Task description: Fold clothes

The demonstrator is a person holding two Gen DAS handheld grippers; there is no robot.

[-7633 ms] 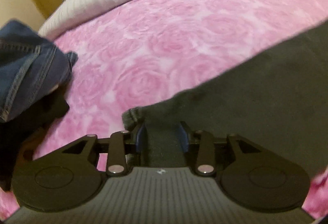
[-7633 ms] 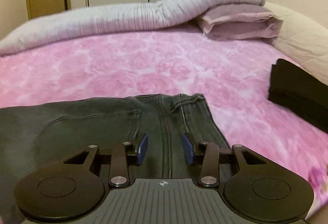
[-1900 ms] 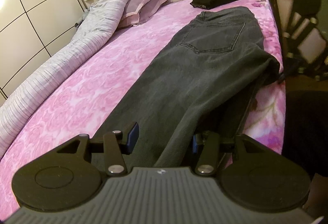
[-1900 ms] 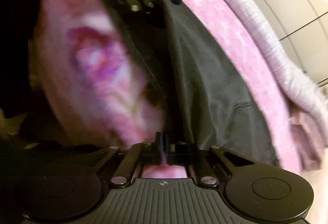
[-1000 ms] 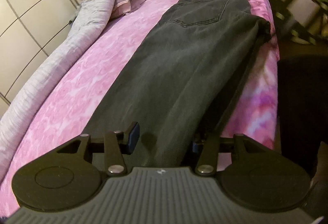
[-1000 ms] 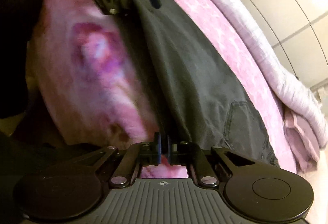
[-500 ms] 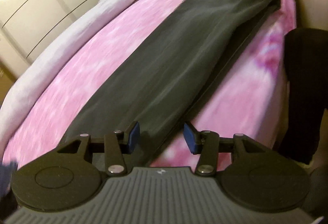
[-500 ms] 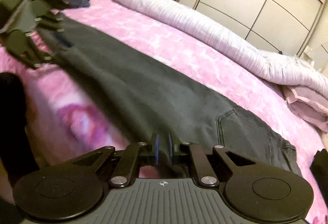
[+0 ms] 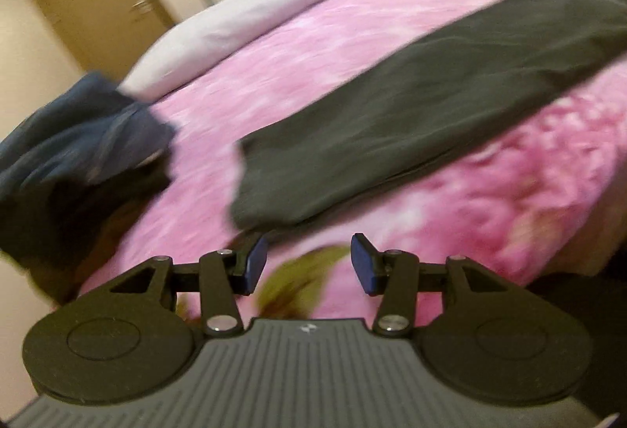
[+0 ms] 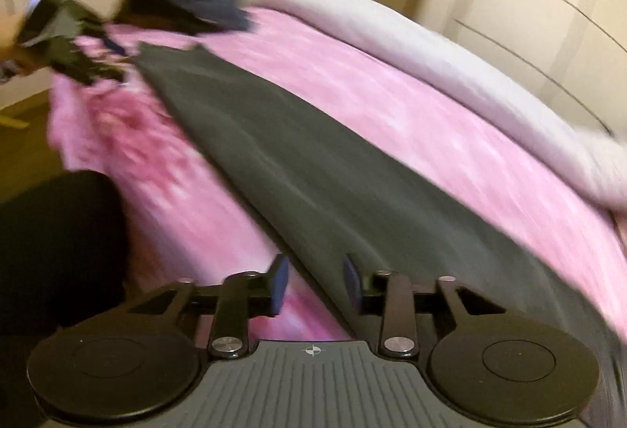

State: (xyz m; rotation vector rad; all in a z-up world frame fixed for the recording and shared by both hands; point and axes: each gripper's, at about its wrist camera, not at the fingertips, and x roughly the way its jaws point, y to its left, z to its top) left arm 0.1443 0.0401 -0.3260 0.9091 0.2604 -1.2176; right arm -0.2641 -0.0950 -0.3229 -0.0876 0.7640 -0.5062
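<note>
Jeans (image 9: 411, 106) lie flat on the pink bedspread (image 9: 333, 40), hem just ahead of my left gripper (image 9: 305, 263), which is released; my right gripper (image 10: 315, 285) gapes empty over their near edge.

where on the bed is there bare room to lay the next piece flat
The widest bare patch is the pink bedspread between the dark grey jeans and the grey duvet. A narrower strip runs along the near bed edge beside the jeans. The foot corner is crowded by the blue denim pile.
</note>
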